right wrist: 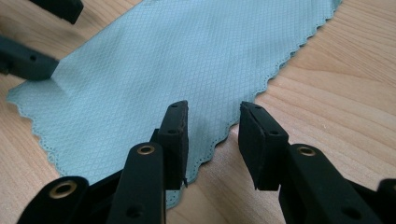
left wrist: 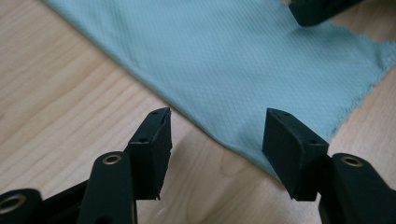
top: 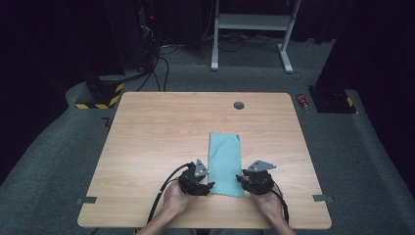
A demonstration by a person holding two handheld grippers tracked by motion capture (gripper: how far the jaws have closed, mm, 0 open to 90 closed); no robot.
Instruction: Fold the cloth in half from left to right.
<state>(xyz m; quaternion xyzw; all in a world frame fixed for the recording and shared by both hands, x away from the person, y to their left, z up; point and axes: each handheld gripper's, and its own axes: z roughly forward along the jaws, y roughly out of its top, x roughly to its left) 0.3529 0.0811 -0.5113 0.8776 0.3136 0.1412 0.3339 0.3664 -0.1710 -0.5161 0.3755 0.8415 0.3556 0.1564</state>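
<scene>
Poised at both near corners of the long pale-teal woven cloth (top: pixel 225 164); nothing gripped yet.
Left gripper (left wrist: pixel 215 135) and right gripper (right wrist: pixel 212 135) released, straddling cloth edges near the wooden table's (top: pixel 147 147) front edge; grasping and any folding apparently left.

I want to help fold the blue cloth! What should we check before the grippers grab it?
1. Cloth lies flat on the table: ok.
2. Left gripper open, with the cloth's near corner between its jaws: ok.
3. Right gripper open, straddling the cloth's scalloped edge: ok.
4. Both grippers are at the cloth's near end, one on each side: ok.
5. Jaws low enough to pinch only the cloth: cannot tell.
6. Cloth is a single layer: cannot tell.
</scene>
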